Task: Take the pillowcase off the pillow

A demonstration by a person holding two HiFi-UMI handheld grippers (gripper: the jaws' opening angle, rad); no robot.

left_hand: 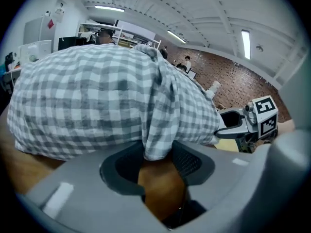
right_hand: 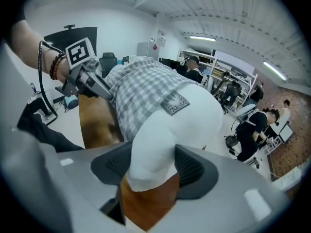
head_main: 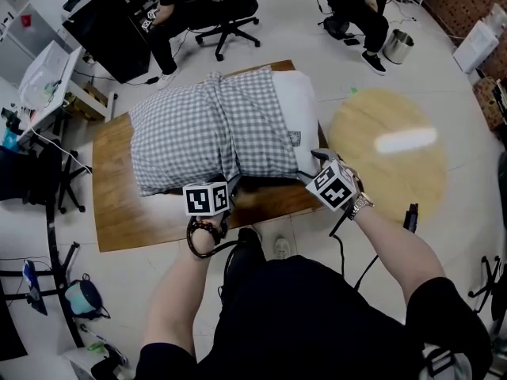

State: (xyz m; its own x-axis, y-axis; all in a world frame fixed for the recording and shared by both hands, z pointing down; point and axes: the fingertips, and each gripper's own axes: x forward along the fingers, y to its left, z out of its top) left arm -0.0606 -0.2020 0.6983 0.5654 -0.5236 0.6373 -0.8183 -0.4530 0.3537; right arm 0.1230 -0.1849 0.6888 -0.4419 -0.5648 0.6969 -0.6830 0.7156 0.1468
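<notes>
Pinching pillowcase (left_hand: 97, 101) fold — left gripper (left_hand: 158, 152); right gripper (right_hand: 150, 174) clamps pillow (right_hand: 194, 115) corner.

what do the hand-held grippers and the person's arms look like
The left hand-held gripper and right hand-held gripper are grey plastic with dark ribbed pads, each with a white cube of black square markers and a black cable. Bead bracelet left wrist, metal watch right; black short sleeves.

Most of the pillow (head_main: 297, 117) is covered by the pillowcase (head_main: 206, 129), and the middle of the table (head_main: 119, 204) is hidden beneath both. The print on the pillow's label (head_main: 294, 138) cannot be read. A pale streak (head_main: 405, 140) on the round table (head_main: 380, 184) is blurred. A seated person (head_main: 360, 6) is cut off by the head view's top edge.
</notes>
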